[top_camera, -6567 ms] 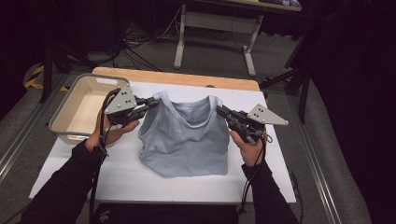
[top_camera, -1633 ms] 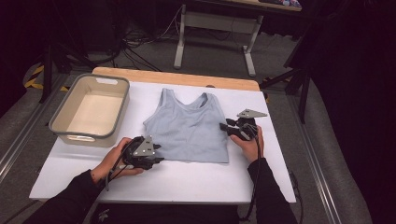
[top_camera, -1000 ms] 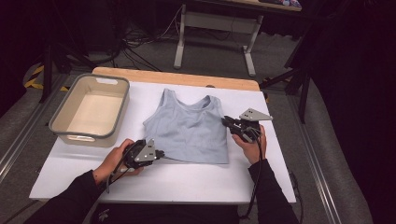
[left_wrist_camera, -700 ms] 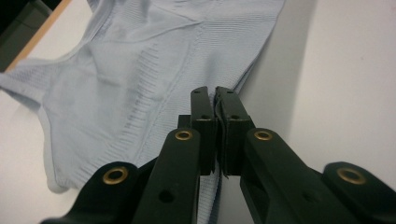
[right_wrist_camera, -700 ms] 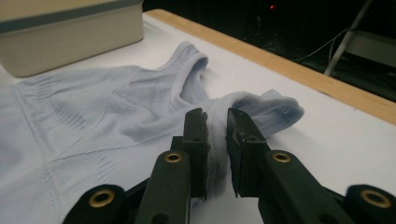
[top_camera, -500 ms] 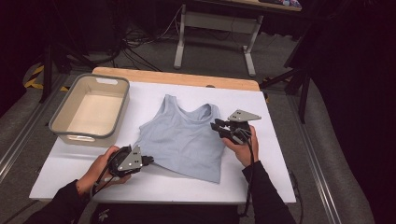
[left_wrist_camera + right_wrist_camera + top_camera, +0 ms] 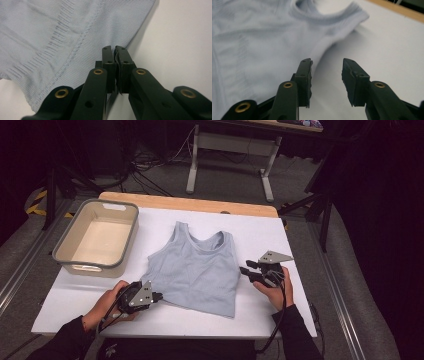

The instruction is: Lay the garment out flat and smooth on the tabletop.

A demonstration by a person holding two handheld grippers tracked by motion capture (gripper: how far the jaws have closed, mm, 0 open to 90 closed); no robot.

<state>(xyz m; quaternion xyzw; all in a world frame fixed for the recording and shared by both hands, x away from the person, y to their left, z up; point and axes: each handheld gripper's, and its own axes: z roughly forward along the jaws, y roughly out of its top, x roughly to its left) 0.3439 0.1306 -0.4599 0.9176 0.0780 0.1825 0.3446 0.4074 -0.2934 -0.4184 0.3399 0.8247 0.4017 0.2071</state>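
Pinching the hem corner of the tank top (image 7: 195,270), the left gripper (image 7: 156,296) has dragged it askew on the table (image 7: 260,235). The right gripper (image 7: 246,272), jaws just opening, has released the side edge; repositioning likely follows. The tub (image 7: 65,255) holds nothing.

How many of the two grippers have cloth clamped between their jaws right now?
1. The left gripper is shut on the tank top at its lower left hem; the right gripper, beside the top's right edge, is open with nothing between its jaws.

Tank top (image 7: 257,37) blurred, cropped at frame edge
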